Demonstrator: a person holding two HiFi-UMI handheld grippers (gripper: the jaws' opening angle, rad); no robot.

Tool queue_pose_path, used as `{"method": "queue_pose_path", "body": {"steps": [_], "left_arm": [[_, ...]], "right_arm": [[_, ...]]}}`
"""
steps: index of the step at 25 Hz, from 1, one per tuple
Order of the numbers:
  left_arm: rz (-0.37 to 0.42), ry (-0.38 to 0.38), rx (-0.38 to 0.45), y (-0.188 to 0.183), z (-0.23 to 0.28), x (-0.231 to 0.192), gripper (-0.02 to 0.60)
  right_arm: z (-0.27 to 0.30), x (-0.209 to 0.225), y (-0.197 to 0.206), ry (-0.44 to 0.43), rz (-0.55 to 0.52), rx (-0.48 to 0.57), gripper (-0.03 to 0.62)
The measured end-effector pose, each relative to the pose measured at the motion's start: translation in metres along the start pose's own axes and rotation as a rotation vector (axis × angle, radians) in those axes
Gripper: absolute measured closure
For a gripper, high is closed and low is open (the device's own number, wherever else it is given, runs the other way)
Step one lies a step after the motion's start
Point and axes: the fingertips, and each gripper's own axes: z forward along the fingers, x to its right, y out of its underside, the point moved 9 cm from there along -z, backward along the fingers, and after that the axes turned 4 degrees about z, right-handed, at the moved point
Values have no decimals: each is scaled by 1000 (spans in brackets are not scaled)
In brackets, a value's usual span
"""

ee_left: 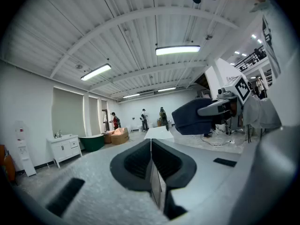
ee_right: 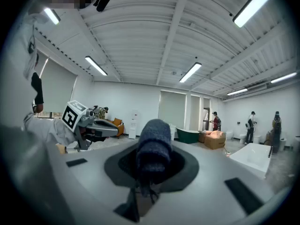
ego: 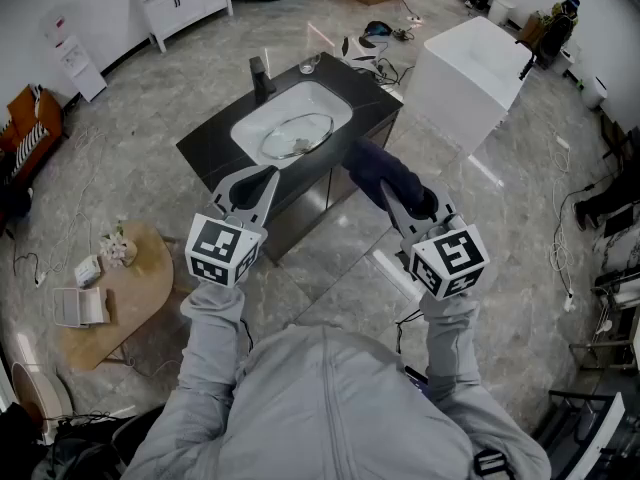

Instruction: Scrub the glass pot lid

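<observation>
A: Where is the lid found?

B: In the sink, at twelve o'clock, not yet touched. A cloth is clamped in the right gripper; the left gripper is closed on nothing.

A: The risk?

B: If scrubbed unsteadied, the glass may be slid against the basin and chipped.

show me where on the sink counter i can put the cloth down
For the cloth: bare black counter left of the basin, and a strip on its right. The basin holds the glass lid; the back edge is crowded with the faucet and a small glass.
</observation>
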Motion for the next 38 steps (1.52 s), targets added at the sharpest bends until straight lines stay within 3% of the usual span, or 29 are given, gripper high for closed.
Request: {"method": "queue_pose_path", "body": {"steps": [17, 27, 38], "left_arm": [[-6, -32, -20, -2, 9, 20, 552], [-21, -127, -41, -5, 14, 42, 552], [-38, -151, -67, 17, 51, 13, 552]], "right_arm": [[-9, 24, 8, -15, 55, 30, 517], [-14, 48, 25, -75, 80, 34, 517], [26, 81, 37, -56, 130, 21, 517]]}}
